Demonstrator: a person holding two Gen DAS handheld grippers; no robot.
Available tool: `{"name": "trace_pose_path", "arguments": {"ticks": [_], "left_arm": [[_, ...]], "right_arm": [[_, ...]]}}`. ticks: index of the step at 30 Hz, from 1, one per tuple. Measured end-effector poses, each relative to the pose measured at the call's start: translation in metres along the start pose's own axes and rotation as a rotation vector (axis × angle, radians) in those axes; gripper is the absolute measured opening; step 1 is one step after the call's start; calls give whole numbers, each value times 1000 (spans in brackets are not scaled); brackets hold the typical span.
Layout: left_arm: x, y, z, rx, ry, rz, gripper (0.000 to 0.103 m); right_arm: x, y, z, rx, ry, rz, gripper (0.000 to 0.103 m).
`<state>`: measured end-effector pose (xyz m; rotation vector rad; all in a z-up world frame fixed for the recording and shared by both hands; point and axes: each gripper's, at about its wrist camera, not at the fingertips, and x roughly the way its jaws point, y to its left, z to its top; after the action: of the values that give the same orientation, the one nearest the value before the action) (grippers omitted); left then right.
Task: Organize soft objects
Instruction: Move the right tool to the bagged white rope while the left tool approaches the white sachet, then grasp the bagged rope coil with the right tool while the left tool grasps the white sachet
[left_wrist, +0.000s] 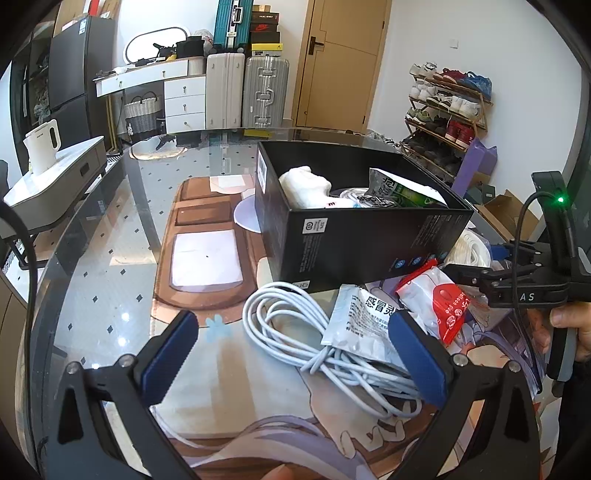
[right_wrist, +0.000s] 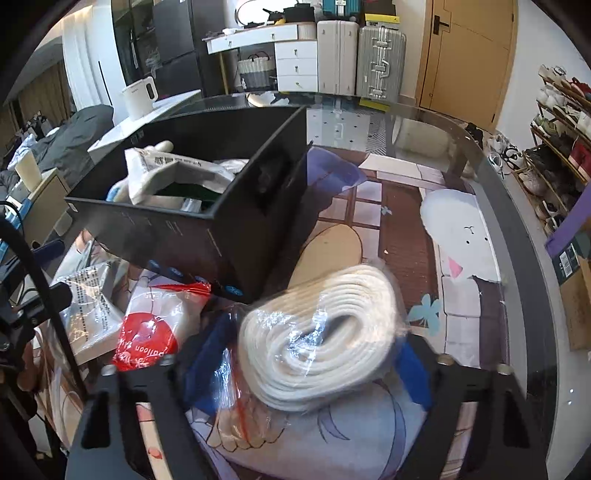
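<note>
Glass table (left_wrist: 110, 229) over a cartoon print mat (left_wrist: 207, 258), cluttered room behind: kettle (left_wrist: 42, 146) upper left, suitcases (left_wrist: 245, 90) top centre, door (left_wrist: 341, 62), shoe rack (left_wrist: 448, 107) upper right.

Left wrist view, left to right: left gripper (left_wrist: 295, 354) at bottom, blue pads spread wide, nothing gripped. White cable (left_wrist: 314, 332) coil lies on the mat between and ahead of the pads. Grey pouch (left_wrist: 360, 321) overlaps the cable's right side, touching the right pad. Black box (left_wrist: 362, 236) at centre, open top, holding a white cloth (left_wrist: 304, 184) and a green-white packet (left_wrist: 400, 190). Red-white bag (left_wrist: 439, 302) lies just in front of the box's near right corner. Right gripper (left_wrist: 491, 258) enters from the right edge, reaching toward the rope bundle (left_wrist: 472, 247) behind the bag.

Right wrist view, left to right: pouch (right_wrist: 88, 310) at left, red-white bag (right_wrist: 155, 325), box (right_wrist: 207, 229) upper centre, wrapped rope bundle (right_wrist: 321, 339) at lower centre on the mat (right_wrist: 461, 288). Right gripper (right_wrist: 310, 358) straddles the bundle, a blue pad (right_wrist: 207, 354) on each side. Jaws partly open; pads look close to or against the wrap, cannot tell if they press. Bundle sits just right of the box's near corner, outside it.
</note>
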<state>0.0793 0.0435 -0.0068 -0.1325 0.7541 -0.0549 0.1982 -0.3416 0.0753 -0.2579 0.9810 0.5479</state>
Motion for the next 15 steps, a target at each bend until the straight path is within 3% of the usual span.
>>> {"name": "trace_pose_path", "arguments": {"ticks": [15], "left_arm": [[-7, -10, 2, 27, -3, -23, 103]], "right_arm": [[-25, -1, -13, -13, -58, 56, 55]]}}
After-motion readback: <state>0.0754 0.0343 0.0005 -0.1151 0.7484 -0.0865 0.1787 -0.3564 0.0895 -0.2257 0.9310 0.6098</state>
